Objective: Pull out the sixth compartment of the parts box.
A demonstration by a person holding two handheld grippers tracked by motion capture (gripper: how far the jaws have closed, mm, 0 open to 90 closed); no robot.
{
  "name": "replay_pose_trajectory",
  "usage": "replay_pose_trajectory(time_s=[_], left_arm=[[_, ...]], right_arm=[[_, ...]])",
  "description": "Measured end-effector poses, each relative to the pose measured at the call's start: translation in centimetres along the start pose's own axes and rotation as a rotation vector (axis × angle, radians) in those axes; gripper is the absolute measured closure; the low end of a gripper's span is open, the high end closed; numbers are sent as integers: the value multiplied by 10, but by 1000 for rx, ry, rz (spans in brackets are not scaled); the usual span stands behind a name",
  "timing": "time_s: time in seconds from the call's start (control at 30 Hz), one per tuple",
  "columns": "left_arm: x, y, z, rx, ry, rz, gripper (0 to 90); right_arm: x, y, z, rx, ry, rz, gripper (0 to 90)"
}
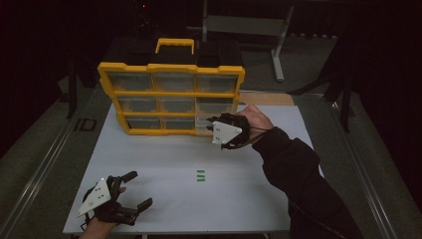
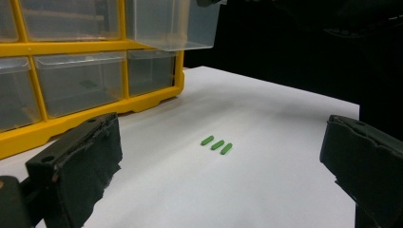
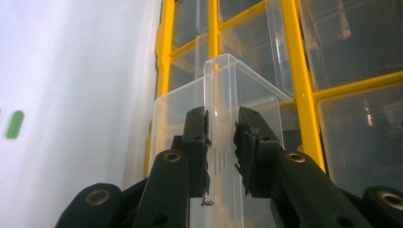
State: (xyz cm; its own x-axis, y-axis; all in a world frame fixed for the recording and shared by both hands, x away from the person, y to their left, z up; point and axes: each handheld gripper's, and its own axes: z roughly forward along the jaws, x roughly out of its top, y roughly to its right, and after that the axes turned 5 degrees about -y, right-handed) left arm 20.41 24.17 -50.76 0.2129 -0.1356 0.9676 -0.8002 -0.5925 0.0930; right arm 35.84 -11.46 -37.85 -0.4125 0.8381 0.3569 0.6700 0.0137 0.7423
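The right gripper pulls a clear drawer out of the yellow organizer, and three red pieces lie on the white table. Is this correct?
Not quite: the three pieces are green, not red, as the left gripper view shows. The rest holds: the right gripper grips the clear drawer of the yellow organizer.

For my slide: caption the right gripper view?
Right tool grips a clear drawer's pull tab at the yellow organizer.

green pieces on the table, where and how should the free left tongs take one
Grip an end piece of the three green pieces across its narrow width, coming straight down. They lie flat and parallel with small gaps, so the outer side of an end piece leaves room for the open left tongs.
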Motion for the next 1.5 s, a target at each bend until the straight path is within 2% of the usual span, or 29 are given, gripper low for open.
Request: replay_pose_trajectory(time_s=[0.53, 0.9, 1.03, 1.07, 1.1, 1.2, 1.37, 1.5], left_arm=[[0, 0, 0, 1, -1, 0, 0], [0, 0, 1, -2, -3, -2, 0], [0, 0, 1, -2, -3, -1, 0], [0, 0, 1, -2, -3, -1, 0], [0, 0, 1, -2, -3, -3, 0], [0, 0, 1, -4, -4, -2, 0], [0, 0, 1, -4, -5, -5, 0], [-1, 0, 2, -3, -7, -4, 0]], right_arm=[[5, -6, -6, 12, -1, 19, 746], [3, -7, -4, 22, 18, 23, 741], [3, -5, -4, 32, 13, 23, 730], [3, -6, -5, 25, 14, 20, 690], [3, -6, -6, 8, 16, 31, 657], [3, -3, -9, 0, 18, 81, 590], [2, 3, -16, 30, 15, 191, 577], [0, 7, -19, 67, 15, 285, 509]])
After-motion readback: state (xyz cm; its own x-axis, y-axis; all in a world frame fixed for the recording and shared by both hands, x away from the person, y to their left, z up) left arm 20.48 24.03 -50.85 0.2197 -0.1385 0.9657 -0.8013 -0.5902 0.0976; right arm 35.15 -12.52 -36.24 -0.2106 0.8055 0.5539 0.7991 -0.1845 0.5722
